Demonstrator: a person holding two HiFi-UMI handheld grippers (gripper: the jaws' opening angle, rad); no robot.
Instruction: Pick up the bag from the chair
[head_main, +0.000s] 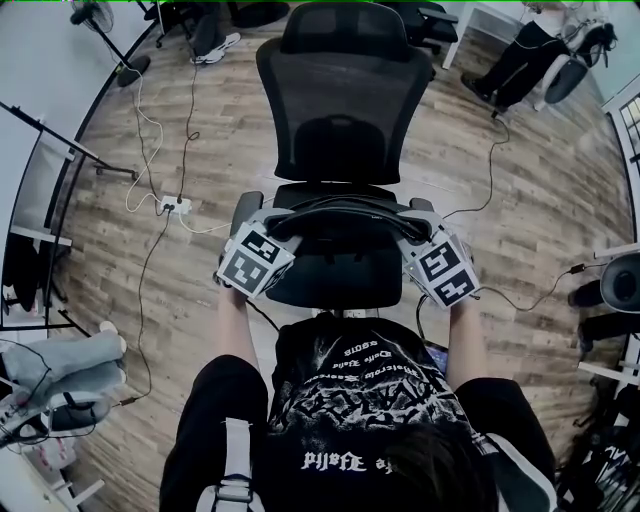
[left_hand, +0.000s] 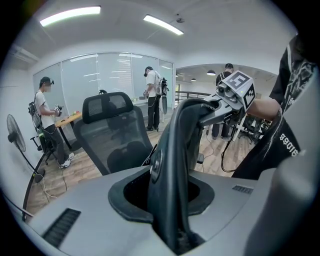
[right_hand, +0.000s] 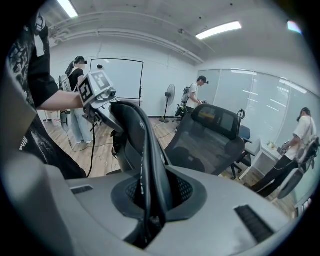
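Observation:
A black mesh office chair (head_main: 345, 100) stands in front of me. The black bag (head_main: 335, 262) is at its seat; whether it rests on the seat or hangs just above it I cannot tell. Its curved black handle (head_main: 340, 212) spans between my two grippers. My left gripper (head_main: 268, 226) is shut on the handle's left end, and the handle (left_hand: 172, 150) fills its jaws in the left gripper view. My right gripper (head_main: 412, 230) is shut on the right end, with the handle (right_hand: 142, 150) running up from between its jaws. Each gripper view shows the other gripper across the handle.
Cables and a power strip (head_main: 175, 205) lie on the wood floor left of the chair. A standing fan (head_main: 100, 20) is at the far left. Other people (left_hand: 152, 97) stand by desks and glass walls. Another seated person's legs (head_main: 515, 60) show at the far right.

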